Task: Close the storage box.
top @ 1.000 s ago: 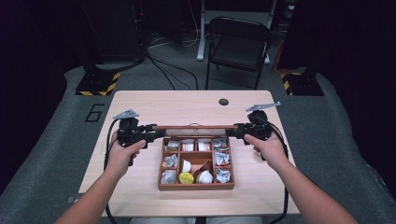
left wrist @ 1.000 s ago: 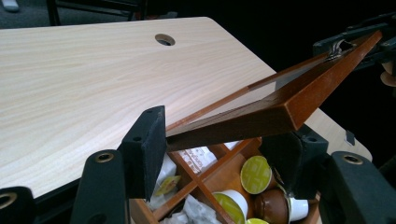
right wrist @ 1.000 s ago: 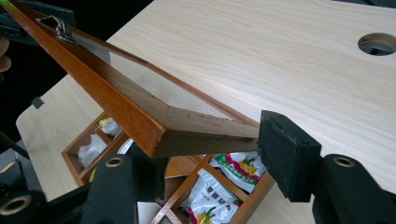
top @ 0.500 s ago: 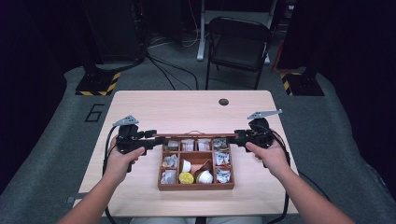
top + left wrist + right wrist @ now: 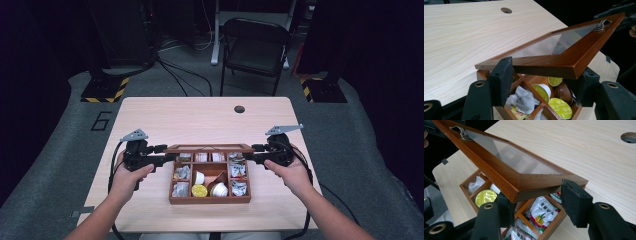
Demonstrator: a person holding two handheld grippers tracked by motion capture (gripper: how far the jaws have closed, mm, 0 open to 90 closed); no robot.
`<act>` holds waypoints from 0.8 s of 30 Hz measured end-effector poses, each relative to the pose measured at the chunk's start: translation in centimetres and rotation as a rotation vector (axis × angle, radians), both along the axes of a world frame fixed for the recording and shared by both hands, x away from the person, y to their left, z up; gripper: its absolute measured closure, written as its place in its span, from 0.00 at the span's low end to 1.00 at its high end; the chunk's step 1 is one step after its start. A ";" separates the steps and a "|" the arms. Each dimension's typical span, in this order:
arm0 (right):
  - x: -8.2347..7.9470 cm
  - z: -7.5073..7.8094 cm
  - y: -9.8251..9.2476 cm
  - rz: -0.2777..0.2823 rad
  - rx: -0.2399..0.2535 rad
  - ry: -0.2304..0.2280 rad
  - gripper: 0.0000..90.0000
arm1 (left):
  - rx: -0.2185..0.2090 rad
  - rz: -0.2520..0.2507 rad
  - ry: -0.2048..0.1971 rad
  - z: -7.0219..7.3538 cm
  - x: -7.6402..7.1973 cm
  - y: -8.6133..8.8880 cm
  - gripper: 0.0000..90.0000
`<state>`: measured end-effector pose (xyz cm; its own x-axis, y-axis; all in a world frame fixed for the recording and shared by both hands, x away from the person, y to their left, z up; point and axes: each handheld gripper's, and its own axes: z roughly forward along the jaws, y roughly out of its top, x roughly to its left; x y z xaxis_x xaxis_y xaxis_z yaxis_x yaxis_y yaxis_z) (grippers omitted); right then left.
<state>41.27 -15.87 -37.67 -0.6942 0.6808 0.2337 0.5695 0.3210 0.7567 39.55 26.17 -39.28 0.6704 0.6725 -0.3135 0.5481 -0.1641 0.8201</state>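
Note:
A brown wooden box (image 5: 210, 200) with several compartments sits near the table's front edge, holding yellow-topped capsules (image 5: 559, 107), white cups and printed packets (image 5: 540, 213). Its glass-paned lid (image 5: 209, 148) is hinged at the back and hangs tilted over the rear compartments, with a metal clasp (image 5: 601, 24) on its front rail. My left gripper (image 5: 167, 154) is shut on the lid's left end, pads on either side of the frame (image 5: 564, 62). On the opposite side, my right gripper (image 5: 255, 152) is shut on the lid's right end (image 5: 499, 167).
The light wooden table (image 5: 200, 120) has a round cable hole (image 5: 239, 109) at the back right. A black folding chair (image 5: 255, 45) stands behind the table. Two stands with yellow-black striped bases (image 5: 105, 90) flank it on the grey floor.
Both grippers have come down and toward the person with the lid between them, so the lid now sits lower over the box. Most of that movement happened before half a second ago.

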 end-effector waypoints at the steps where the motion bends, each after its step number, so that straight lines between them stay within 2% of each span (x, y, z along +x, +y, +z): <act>1: -0.2 -0.1 0.0 0.001 -0.005 -0.008 0.53 | 0.002 -0.001 -0.001 -0.1 -0.2 0.0 0.45; 4: -0.8 -0.4 -0.1 0.003 -0.005 -0.007 0.53 | 0.009 -0.005 -0.006 -0.3 -0.8 0.0 0.45; 7: -1.5 -0.9 -0.1 -0.001 -0.017 -0.025 0.54 | 0.025 -0.004 -0.014 -0.8 -1.5 -0.1 0.45; 14: -3.1 -2.3 -0.1 -0.008 -0.016 -0.042 0.54 | 0.009 -0.001 -0.015 -2.3 -3.0 0.1 0.45; 16: -3.6 -2.9 -0.1 -0.009 -0.013 -0.043 0.54 | 0.031 -0.003 -0.025 -2.6 -3.5 0.1 0.45; 19: -4.3 -3.4 0.0 -0.006 -0.031 -0.064 0.54 | 0.046 -0.007 -0.031 -3.1 -4.1 0.0 0.45; 24: -5.4 -4.4 0.1 -0.007 -0.054 -0.084 0.54 | 0.045 -0.003 -0.025 -4.4 -4.9 -0.2 0.46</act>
<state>35.86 -15.72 -42.10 -0.7046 0.6960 0.1379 0.5074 0.3584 0.7837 34.61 26.02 -43.69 0.6795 0.6837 -0.2662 0.5274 -0.2030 0.8250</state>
